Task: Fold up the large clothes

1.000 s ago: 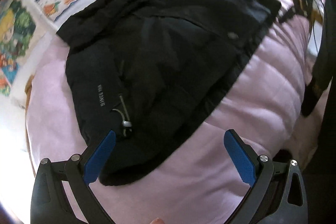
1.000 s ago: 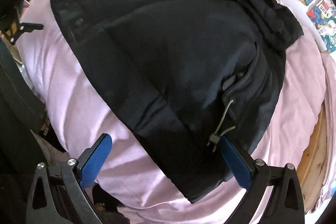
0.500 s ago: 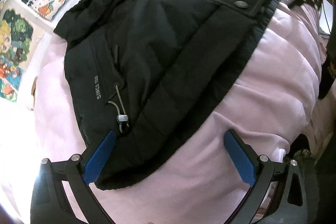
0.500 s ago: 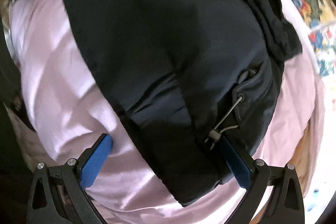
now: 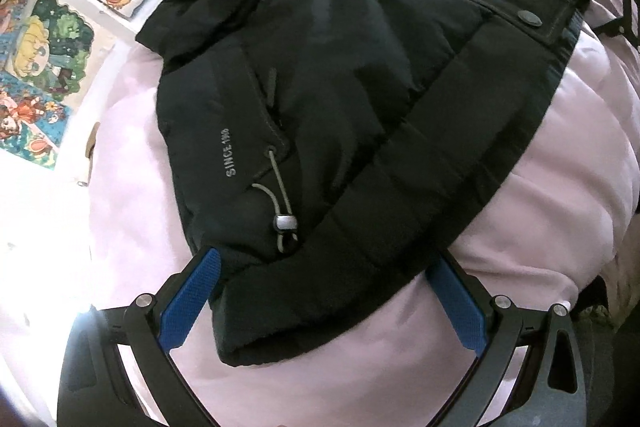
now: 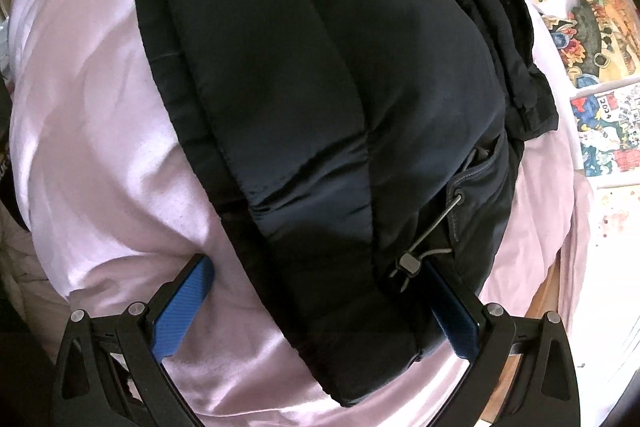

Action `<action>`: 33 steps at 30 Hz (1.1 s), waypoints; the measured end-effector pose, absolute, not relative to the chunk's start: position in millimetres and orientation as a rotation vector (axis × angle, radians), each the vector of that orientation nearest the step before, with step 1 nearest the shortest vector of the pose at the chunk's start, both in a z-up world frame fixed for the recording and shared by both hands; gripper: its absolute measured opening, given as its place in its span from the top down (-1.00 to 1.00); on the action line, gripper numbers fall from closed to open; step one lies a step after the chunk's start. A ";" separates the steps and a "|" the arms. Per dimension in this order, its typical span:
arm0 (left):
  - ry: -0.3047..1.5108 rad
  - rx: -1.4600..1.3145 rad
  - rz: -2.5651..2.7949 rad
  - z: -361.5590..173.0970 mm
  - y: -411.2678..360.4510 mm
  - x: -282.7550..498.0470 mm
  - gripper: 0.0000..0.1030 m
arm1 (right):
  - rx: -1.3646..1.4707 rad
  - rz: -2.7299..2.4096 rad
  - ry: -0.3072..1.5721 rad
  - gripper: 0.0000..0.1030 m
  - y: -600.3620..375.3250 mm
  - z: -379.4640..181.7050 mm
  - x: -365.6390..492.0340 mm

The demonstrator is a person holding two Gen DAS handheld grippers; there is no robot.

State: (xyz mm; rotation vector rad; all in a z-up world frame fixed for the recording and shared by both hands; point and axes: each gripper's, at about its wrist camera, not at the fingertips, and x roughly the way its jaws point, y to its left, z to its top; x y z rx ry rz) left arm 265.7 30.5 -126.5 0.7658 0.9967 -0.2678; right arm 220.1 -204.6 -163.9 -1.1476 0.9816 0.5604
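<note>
A black puffer jacket (image 5: 360,87) lies spread on a pink bed cover (image 5: 560,207). It bears "SINCE 1980" lettering and a grey drawcord with a toggle (image 5: 285,223). My left gripper (image 5: 324,291) is open, its blue fingers (image 5: 192,295) on either side of the jacket's near hem corner. In the right wrist view the jacket (image 6: 320,87) fills the middle; my right gripper (image 6: 320,303) is open and straddles the other hem corner, beside a drawcord toggle (image 6: 408,263). Neither gripper is closed on cloth.
Colourful cartoon posters (image 5: 44,67) hang on the white wall beyond the bed, also in the right wrist view (image 6: 600,67). A wooden bed edge (image 6: 544,291) shows at the right. Dark objects (image 5: 600,307) sit past the bed's side.
Both grippers have moved in towards the jacket's hem, so the hem corners now lie between the open fingers. The jacket itself has not moved.
</note>
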 end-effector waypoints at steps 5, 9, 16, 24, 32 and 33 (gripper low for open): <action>0.957 0.760 -0.214 -119.1 31.0 269.2 -0.93 | -1.142 0.556 0.968 -1.00 -204.4 -161.3 227.3; 0.928 0.696 -0.206 -105.0 31.5 271.8 -0.55 | -1.174 0.513 0.907 -0.98 -204.3 -159.3 227.1; 0.857 0.634 -0.243 -84.3 18.7 265.8 0.26 | -1.353 0.442 0.698 -0.52 -198.1 -162.6 202.0; 0.726 0.536 -0.230 -49.0 15.1 259.2 0.71 | -1.377 0.455 0.568 0.38 -202.6 -130.3 192.5; 0.638 0.376 -0.176 -10.1 27.0 263.7 0.75 | -1.073 0.414 0.524 0.74 -212.1 -59.2 216.2; 0.633 0.353 -0.172 -5.6 28.6 264.6 0.75 | -1.054 0.406 0.512 0.74 -212.0 -54.4 217.9</action>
